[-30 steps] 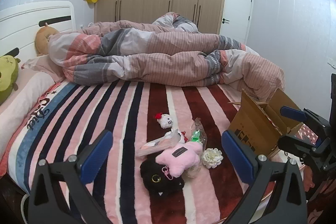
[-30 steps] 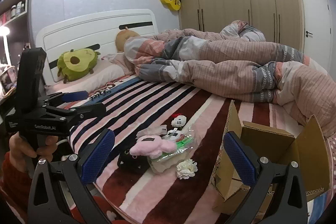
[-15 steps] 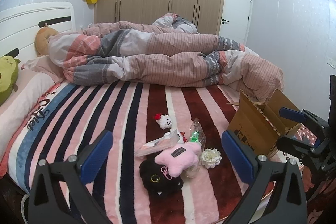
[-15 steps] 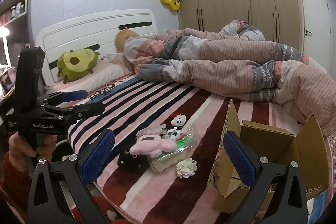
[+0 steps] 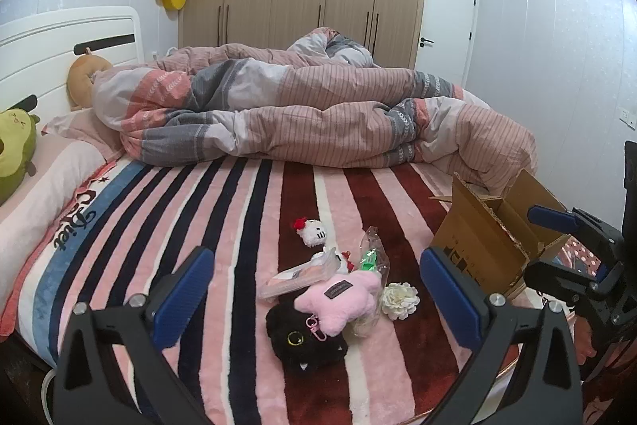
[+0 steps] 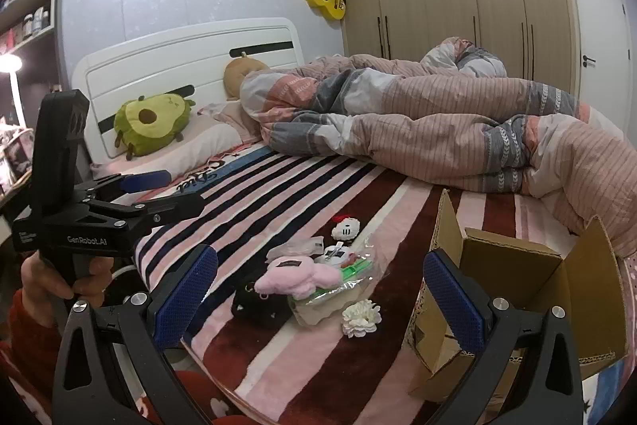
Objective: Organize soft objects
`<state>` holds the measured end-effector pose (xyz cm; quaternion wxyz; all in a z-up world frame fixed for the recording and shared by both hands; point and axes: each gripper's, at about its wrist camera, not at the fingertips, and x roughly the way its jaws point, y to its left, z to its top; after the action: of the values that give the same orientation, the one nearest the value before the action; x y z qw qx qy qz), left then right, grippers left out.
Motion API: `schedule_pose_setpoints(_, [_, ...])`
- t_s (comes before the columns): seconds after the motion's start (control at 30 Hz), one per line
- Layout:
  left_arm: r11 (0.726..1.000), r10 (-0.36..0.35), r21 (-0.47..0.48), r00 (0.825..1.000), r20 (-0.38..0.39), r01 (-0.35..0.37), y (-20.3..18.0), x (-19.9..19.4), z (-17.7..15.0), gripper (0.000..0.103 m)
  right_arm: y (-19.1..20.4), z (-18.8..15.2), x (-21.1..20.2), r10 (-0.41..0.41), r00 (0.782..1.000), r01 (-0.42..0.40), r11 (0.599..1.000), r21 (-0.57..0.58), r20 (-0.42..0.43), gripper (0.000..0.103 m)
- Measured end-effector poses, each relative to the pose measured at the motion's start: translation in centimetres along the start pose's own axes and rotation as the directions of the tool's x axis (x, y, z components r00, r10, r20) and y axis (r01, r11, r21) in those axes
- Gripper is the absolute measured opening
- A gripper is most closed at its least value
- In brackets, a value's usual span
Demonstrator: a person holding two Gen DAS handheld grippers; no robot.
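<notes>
Both my grippers, left (image 5: pixel 314 285) & right (image 6: pixel 318 281), hover w/ fingers wide open, holding nothing. Toy pile (image 5: pixel 318 301) on bed, left of open box (image 6: pixel 517 281). Nothing grabbed yet; next I'd prob lower onto pink plush (image 5: pixel 342 297).

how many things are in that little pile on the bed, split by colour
pink: 1, the star plush
black: 1, the cat plush
white: 3, the kitty head, the second kitty toy, the flower
clear: 2, the plastic bag, the flat packet
total: 7
</notes>
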<state>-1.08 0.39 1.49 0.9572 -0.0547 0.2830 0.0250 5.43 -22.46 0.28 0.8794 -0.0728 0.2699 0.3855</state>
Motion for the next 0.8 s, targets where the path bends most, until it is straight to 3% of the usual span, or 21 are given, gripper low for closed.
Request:
schedule_pose_setpoints(0.7, [1.000,-0.001,-0.002,1.000,-0.003,0.001,0.14,-0.26,-0.05,0.103,0.07,0.17,0.32,-0.005,1.000,0.005,1.000,-0.001,-0.013,0.103])
schedule_pose_setpoints(0.8, [1.000,0.001,0.000,1.000,-0.003,-0.001,0.17,-0.30,-0.08,0.103,0.41,0.08,0.28,-0.038,0.999,0.038,0.999,-0.022,-0.004,0.103])
